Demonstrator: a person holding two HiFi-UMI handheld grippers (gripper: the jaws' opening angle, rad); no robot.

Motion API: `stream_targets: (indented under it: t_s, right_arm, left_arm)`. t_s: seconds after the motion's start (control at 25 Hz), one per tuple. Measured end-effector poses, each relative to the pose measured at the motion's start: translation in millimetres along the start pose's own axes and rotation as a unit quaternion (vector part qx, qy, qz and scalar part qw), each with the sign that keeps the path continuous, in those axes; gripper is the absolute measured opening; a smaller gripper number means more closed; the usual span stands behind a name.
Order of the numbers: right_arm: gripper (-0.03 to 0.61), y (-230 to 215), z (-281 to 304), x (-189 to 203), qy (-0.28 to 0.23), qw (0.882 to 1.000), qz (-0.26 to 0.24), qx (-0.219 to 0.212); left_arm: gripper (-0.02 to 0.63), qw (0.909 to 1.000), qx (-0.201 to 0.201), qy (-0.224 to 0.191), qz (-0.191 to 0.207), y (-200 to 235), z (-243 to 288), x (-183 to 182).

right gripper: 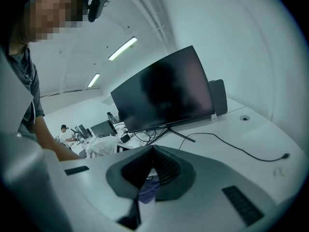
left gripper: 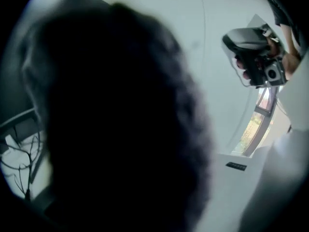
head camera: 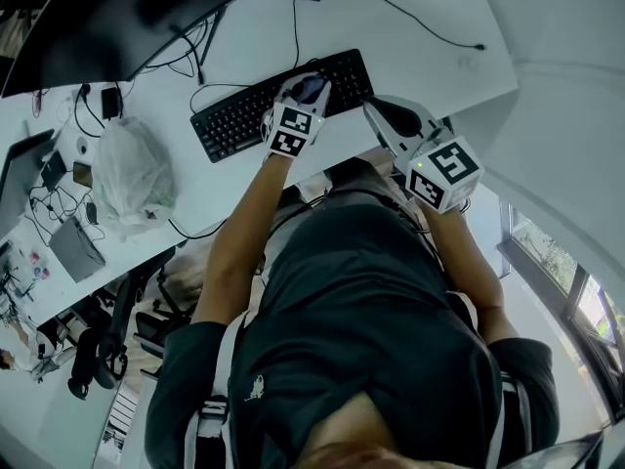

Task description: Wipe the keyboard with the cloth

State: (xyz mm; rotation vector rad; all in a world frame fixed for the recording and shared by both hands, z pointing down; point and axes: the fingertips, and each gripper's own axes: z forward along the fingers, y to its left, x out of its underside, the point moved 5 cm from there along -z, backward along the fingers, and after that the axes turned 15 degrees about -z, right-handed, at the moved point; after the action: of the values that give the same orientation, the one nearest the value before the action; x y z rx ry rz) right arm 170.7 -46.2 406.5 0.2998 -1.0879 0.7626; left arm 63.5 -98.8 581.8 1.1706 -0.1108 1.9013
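The keyboard [head camera: 234, 120] is laid slantwise on the white worktop [head camera: 420, 37], close to its near edge. The dark cloth [head camera: 314, 89] is pressed onto the right half of the keys under the tip of the left gripper [head camera: 296, 106]. In the left gripper view nearly everything is blotted out by a dark, fuzzy mass of cloth right at the jaws, which are closed on it and covered by it. The right gripper [head camera: 381, 112] is held just off the keyboard's right end, over the near edge and apart from the cloth. Its jaws are seen brought together at the tips with nothing gripped; a purplish patch shows through the gap lower down, and what it is cannot be told.

Beyond the keyboard, toward the far right corner, bare worktop is seen, crossed only by a thin black cable [head camera: 391, 8]. The far left corner is taken up by a dark monitor [head camera: 117, 18]. Near the keyboard's left end a white plastic bag [head camera: 132, 169] is set among tangled leads, so that side is crowded.
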Motion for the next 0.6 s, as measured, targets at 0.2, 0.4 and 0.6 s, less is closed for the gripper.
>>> stream_targets:
  t_s: [0.2, 0.4, 0.6]
  right_arm:
    - [0.009, 0, -1, 5, 0.005, 1.0, 0.004, 0.002]
    - [0.009, -14, -5, 12, 0.011, 1.0, 0.013, 0.017]
    - [0.009, -14, 7, 8, 0.012, 1.0, 0.011, 0.009]
  left_arm:
    - [0.066, 0.9963, -0.017, 0.061, 0.058, 19, 24, -3]
    - [0.064, 0.9932, 0.027, 0.084, 0.075, -43, 6, 48]
    - [0.064, 0.9957, 0.036, 0.052, 0.067, -40, 8, 14]
